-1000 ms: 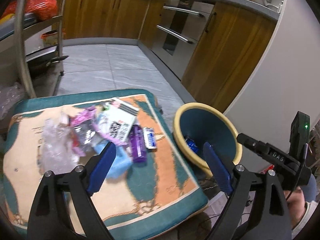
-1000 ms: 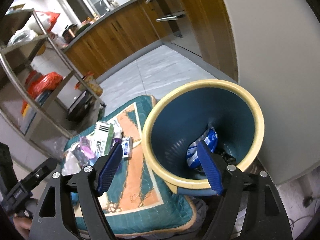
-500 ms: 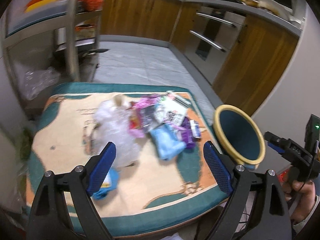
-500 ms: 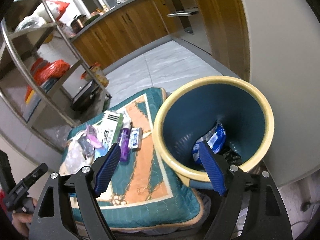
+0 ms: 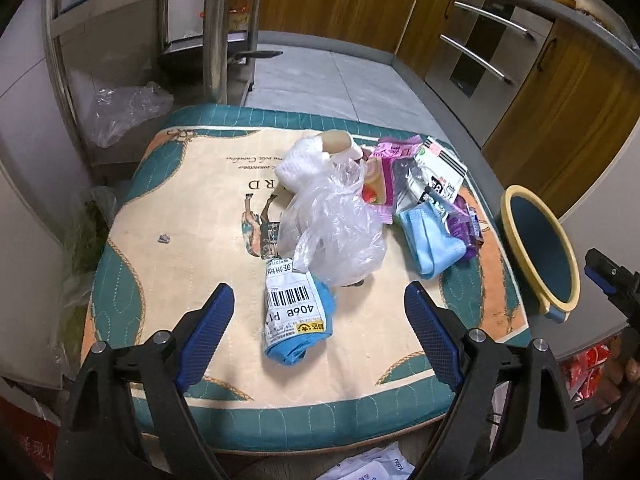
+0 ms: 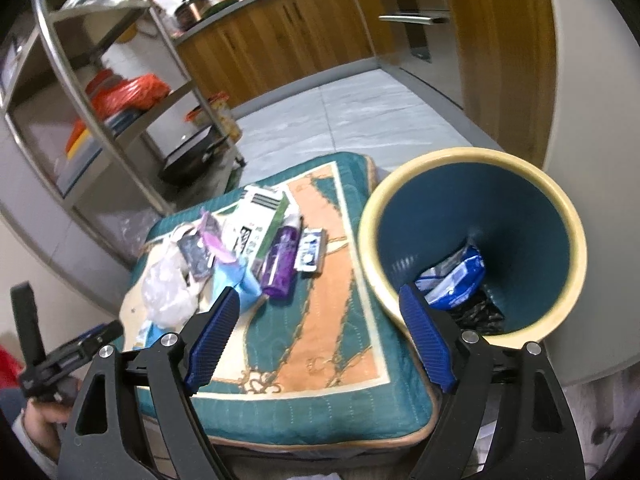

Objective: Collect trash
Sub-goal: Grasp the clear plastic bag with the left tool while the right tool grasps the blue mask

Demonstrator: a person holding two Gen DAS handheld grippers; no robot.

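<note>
Left wrist view puts my left gripper [image 5: 316, 314] low in the frame, fingers wide apart and holding nothing, with the blue packet [image 5: 297, 318] lying between them on the quilted cushion [image 5: 192, 216]. I judge that packet light, soft and a bit slick in its film; I would pinch it across the middle, below the barcode label, which reads "406B" upside down. Just above it at frame centre sits a crumpled clear plastic bag [image 5: 340, 220], almost weightless and apt to slip, so a bunched fold is the place to grab. To its right lie a pale blue face mask [image 5: 432, 240], limp cloth, and a purple bottle [image 5: 464, 224], stiffer. Cushion lettering shows "R D"; other print is too small to read. Right wrist view has my right gripper [image 6: 320, 336] equally spread and empty, with the bin [image 6: 480, 168] at the right of the frame, a blue wrapper [image 6: 456, 284] lying inside it
</note>
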